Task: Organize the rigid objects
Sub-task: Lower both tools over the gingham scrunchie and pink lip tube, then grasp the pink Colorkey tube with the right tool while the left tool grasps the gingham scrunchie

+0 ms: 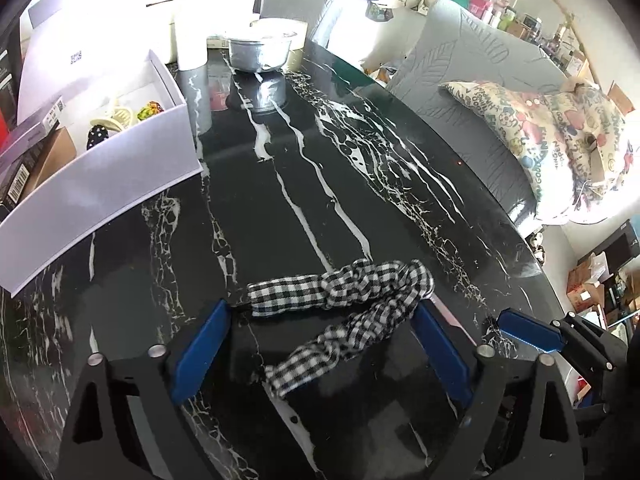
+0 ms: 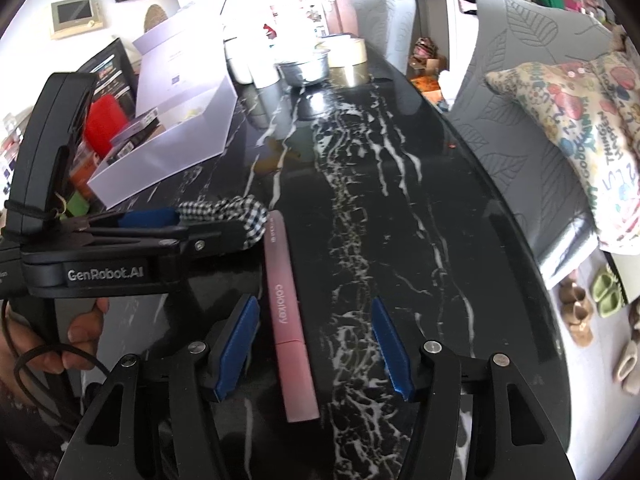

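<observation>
Two grippers, both spread | left gripper (image 1: 320, 328) straddles checkered scrunchie (image 1: 344, 304), pads not pressing it | right gripper (image 2: 316, 344) open around pink colorkey pen (image 2: 290, 320), lower centre | black marble table (image 1: 360, 160) | white box (image 1: 120, 152) upper left

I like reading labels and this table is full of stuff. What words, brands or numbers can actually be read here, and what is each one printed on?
"GenRobot.AI": side of the left gripper, seen from the right wrist.
"colorkey": pink tube on the marble table.
"THINGS", "HAPPEN", "GOOD": patterned cushion, partly legible.
Small print at the tube's far end, the barcode box, the white box lid's mark: too small or blurred.
</observation>
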The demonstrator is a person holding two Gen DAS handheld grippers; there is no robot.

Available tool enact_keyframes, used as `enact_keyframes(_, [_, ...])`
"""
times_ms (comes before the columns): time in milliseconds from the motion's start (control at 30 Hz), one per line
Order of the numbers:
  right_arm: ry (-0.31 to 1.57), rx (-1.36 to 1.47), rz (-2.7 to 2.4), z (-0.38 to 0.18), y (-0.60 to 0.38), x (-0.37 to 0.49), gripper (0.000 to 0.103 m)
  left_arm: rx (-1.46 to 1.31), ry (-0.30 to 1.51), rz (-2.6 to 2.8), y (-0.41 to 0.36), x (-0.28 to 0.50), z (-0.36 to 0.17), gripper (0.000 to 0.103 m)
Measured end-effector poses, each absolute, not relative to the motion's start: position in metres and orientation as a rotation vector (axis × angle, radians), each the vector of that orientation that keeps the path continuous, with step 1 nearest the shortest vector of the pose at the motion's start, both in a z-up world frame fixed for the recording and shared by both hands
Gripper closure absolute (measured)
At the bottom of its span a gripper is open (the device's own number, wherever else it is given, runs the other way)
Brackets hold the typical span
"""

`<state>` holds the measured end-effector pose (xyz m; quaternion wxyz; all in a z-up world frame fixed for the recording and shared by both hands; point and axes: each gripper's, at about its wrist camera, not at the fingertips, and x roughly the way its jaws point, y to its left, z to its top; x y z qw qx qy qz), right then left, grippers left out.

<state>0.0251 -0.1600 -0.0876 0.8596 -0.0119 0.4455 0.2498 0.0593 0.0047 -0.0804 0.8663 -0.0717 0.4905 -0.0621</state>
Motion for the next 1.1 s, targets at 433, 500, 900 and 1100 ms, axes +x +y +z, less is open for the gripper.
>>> enact_keyframes(433, [0.92,-0.087,0.532,-0.09,-0.148,0.023,0.06,-0.117,1.045,-0.152,-0.003,0.069,-0.081,0.013])
enact_keyframes(500, [0.919,-0.103,0.532,-0.09,-0.147,0.022,0.066,-0.119,1.03,-0.156,-0.003,0.069,-0.082,0.013])
enact_keyframes(900, [0.92,-0.102,0.498,-0.09,-0.151,0.025,0.09,-0.066,0.972,-0.14,0.002,0.063,-0.08,0.067])
enact_keyframes(1100, [0.921,-0.079,0.448,-0.089,-0.166,0.028,0.09,-0.118,0.978,-0.159,0.011,0.061,-0.08,0.067])
